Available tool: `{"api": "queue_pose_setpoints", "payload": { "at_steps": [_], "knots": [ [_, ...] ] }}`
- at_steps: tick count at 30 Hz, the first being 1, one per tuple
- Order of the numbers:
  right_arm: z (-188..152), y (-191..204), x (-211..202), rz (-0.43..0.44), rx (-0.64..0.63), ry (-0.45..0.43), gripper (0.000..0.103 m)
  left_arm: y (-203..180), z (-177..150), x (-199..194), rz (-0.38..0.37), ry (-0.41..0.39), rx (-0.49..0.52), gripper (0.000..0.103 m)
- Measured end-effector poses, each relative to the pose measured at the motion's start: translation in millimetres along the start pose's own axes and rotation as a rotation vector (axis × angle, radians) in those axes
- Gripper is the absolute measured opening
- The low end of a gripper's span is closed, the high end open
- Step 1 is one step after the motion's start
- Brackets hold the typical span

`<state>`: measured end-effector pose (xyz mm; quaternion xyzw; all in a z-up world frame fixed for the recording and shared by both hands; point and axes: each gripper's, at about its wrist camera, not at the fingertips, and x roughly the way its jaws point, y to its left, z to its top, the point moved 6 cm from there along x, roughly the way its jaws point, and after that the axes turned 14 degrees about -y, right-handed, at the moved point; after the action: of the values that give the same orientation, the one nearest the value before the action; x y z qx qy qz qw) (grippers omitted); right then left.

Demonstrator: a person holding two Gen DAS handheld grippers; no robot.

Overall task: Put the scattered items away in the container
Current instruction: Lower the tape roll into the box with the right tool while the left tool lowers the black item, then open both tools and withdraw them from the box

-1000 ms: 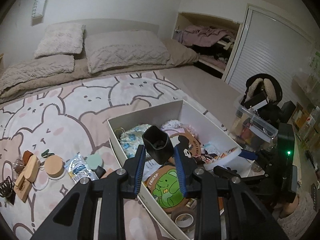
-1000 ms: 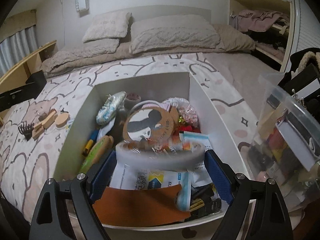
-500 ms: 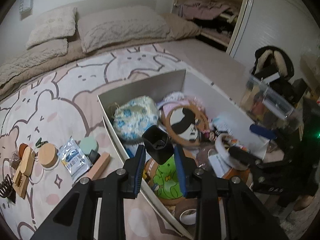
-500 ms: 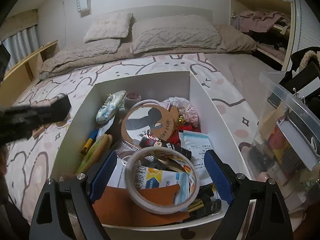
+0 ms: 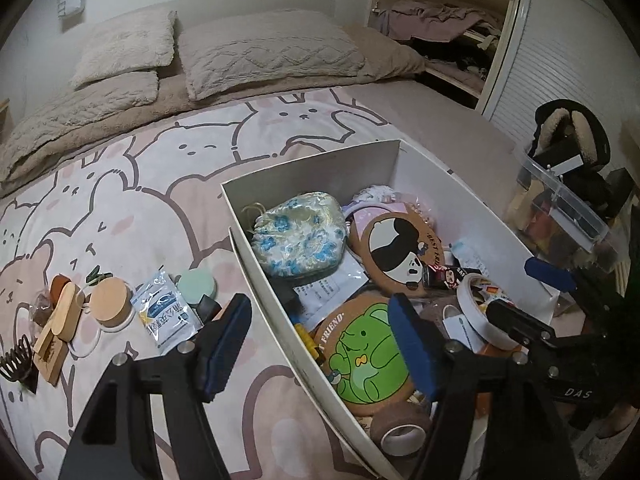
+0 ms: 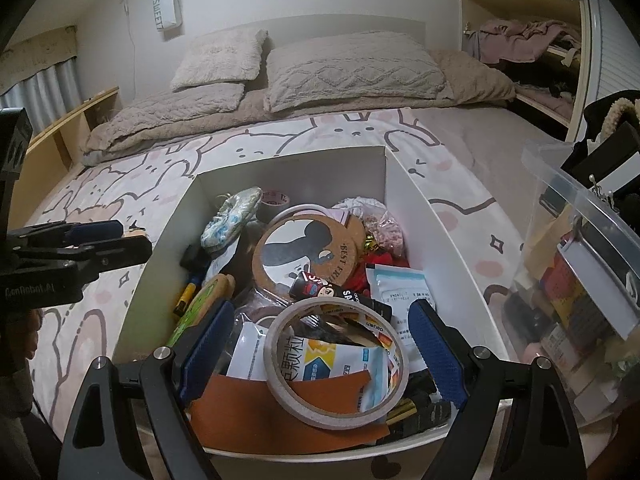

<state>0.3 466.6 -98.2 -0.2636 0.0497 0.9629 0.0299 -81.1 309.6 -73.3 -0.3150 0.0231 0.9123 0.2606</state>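
Observation:
A white box [image 5: 256,256] [image 6: 404,200] on the bed holds many items: cork coasters [image 5: 396,248], a floral pouch [image 5: 300,240] and a tape roll [image 6: 336,360]. A small black cup [image 6: 192,258] lies inside by the box's left wall. My left gripper [image 5: 320,344] is open and empty over that wall. My right gripper [image 6: 320,348] is open above the tape roll, not holding it. Scattered on the bedspread left of the box are a foil packet [image 5: 164,308], a green round pad [image 5: 196,284], a tan round pad [image 5: 110,300], wooden pieces [image 5: 56,328] and a hair claw [image 5: 16,360].
A clear plastic bin [image 5: 568,220] [image 6: 580,264] full of things stands right of the box, beyond the bed's edge. Pillows [image 5: 260,52] lie at the head of the bed. An open closet [image 5: 440,40] is at the back right.
My left gripper opened and let go of the black cup, which now lies in the box. My right gripper released the tape roll, which dropped onto the items in the box.

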Motion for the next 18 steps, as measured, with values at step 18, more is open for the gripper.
{"api": "queue_pose_setpoints", "payload": {
  "at_steps": [18],
  "knots": [
    [18.9,5.3,-21.9,-0.007,0.014,-0.059,0.089,5.2,15.6,-29.7,0.014,-0.063,-0.006,0.071]
  ]
}}
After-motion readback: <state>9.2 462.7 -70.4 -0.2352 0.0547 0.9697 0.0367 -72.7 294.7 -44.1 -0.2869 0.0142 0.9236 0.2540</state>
